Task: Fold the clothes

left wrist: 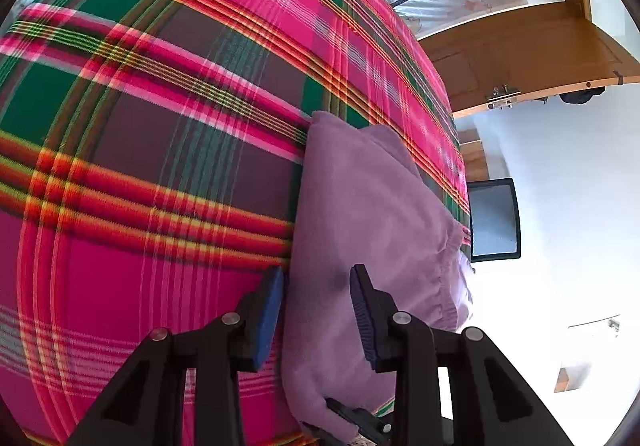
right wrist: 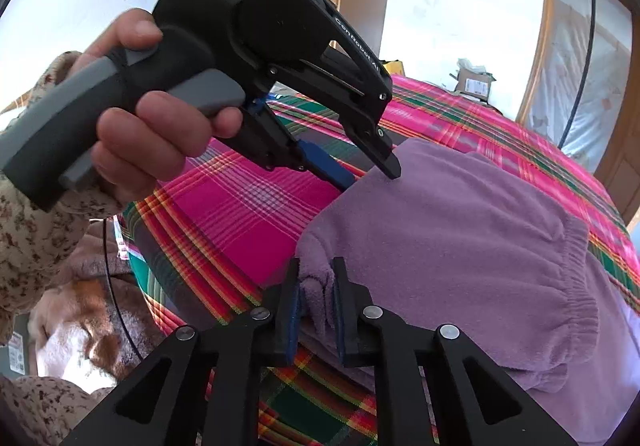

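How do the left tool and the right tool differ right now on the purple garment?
The right tool is shut on a bunched corner of the purple fleece garment; the left tool stands open, straddling the garment's edge without pinching it. Both have blue pads and point down at the plaid bedspread.

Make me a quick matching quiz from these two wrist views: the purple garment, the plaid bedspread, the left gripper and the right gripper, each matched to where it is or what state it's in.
Column one:
1. purple garment
2. plaid bedspread
3. left gripper
4. right gripper

Column two:
A. spread underneath everything
B. fingers pinched on a bunched corner of the garment
C. fingers apart over the garment's far edge
D. lying near the bed's edge, elastic waistband showing

Pairs: 1-D, 2-A, 3-C, 4-B
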The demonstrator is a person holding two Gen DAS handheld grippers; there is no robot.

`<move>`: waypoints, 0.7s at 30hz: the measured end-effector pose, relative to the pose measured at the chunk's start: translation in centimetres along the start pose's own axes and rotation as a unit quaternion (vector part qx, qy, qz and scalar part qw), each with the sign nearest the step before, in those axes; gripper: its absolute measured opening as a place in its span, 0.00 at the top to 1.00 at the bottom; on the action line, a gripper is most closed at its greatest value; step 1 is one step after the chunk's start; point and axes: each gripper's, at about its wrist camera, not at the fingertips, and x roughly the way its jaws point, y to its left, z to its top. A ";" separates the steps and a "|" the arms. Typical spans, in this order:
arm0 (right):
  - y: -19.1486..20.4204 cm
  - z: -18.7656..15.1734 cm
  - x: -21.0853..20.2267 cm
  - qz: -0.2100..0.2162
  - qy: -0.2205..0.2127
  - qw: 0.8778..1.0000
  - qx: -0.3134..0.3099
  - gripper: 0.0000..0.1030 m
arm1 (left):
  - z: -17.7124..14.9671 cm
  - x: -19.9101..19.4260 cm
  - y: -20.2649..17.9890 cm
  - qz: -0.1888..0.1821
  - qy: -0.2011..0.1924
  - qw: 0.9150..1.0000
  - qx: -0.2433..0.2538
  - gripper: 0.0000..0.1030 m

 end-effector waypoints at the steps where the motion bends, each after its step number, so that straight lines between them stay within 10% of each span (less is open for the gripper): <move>1: -0.1 0.0 -0.1 0.001 -0.002 1.000 0.001 0.89 | 0.1 0.0 0.0 0.000 -0.001 1.000 -0.003 0.66; 21: -0.7 -0.1 -2.4 0.028 -0.043 0.998 0.034 0.90 | 2.1 3.3 -1.6 -0.035 0.029 0.999 -0.021 0.68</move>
